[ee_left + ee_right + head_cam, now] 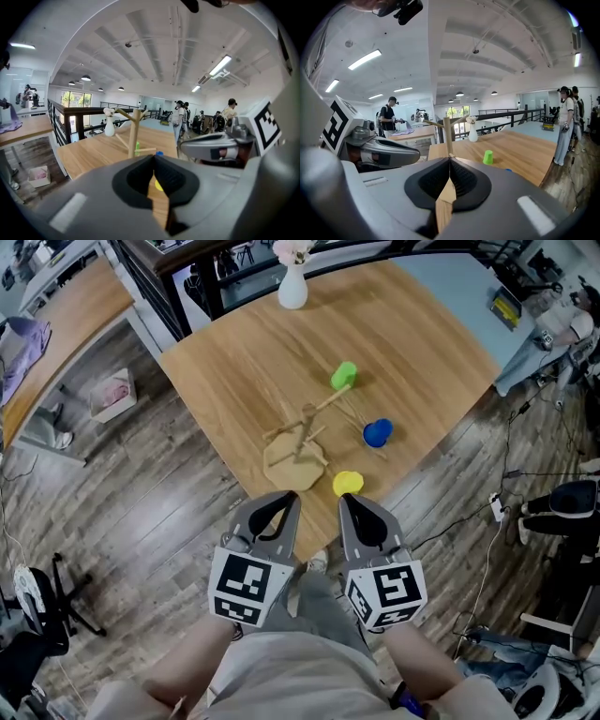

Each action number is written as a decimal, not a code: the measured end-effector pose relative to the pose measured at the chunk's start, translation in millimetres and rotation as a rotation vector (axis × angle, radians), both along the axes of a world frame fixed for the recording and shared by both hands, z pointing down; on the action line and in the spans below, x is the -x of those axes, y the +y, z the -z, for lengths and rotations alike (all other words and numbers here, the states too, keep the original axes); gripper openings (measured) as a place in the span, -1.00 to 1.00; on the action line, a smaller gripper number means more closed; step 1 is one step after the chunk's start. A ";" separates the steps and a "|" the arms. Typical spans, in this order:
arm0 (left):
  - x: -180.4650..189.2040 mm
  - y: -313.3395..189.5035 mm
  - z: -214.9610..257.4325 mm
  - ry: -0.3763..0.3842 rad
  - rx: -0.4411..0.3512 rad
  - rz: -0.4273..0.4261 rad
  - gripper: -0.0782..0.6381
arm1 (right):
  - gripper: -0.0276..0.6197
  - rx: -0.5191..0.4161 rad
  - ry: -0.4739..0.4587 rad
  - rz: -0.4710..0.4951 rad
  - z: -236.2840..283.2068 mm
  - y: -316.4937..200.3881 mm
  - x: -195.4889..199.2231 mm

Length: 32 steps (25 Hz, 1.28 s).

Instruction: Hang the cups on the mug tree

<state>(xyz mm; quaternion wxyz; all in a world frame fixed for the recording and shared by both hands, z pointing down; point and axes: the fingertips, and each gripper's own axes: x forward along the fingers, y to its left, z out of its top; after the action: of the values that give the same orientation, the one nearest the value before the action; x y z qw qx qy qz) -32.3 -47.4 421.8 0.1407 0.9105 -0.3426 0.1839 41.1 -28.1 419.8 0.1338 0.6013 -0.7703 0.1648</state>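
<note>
Three cups are seen on the table [234, 362], none hung yet: a green cup [344, 375] beyond the mug tree [302, 442], a blue cup [378, 432] to the tree's right, and a yellow cup [348, 484] near the front edge. Both tongs are held clenched and empty at that edge, jaws met. The yellow cup is found just ahead of the right gripper [351, 502], while the left gripper [287, 499] is pointed at the tree's base. The right hand is judged the nearer for a first pick, once its jaws are parted.
</note>
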 end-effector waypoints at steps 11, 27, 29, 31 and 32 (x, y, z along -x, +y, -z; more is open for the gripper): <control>-19.0 -13.4 -34.3 -0.034 0.053 0.014 -0.77 | -0.31 0.118 0.061 -0.021 -68.7 -21.8 -48.6; -32.8 -20.0 -112.8 -0.098 0.176 0.019 -0.77 | -0.03 0.322 0.081 -0.046 -193.7 -36.6 -83.0; -34.1 -18.3 -120.8 -0.103 0.192 0.020 -0.77 | -0.01 0.342 0.089 -0.037 -203.8 -35.8 -83.0; -34.2 -16.6 -128.5 -0.108 0.208 0.024 -0.77 | -0.01 0.360 0.091 -0.034 -214.3 -35.1 -83.0; -34.5 -16.0 -131.4 -0.110 0.214 0.024 -0.77 | 0.00 0.366 0.091 -0.033 -218.8 -35.2 -83.2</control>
<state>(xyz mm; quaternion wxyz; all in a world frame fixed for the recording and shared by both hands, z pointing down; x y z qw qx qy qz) 2.2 -63.4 553.2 0.2206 0.8746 -0.3391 0.2673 124.3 -63.3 638.6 0.2727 0.5866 -0.7106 0.2769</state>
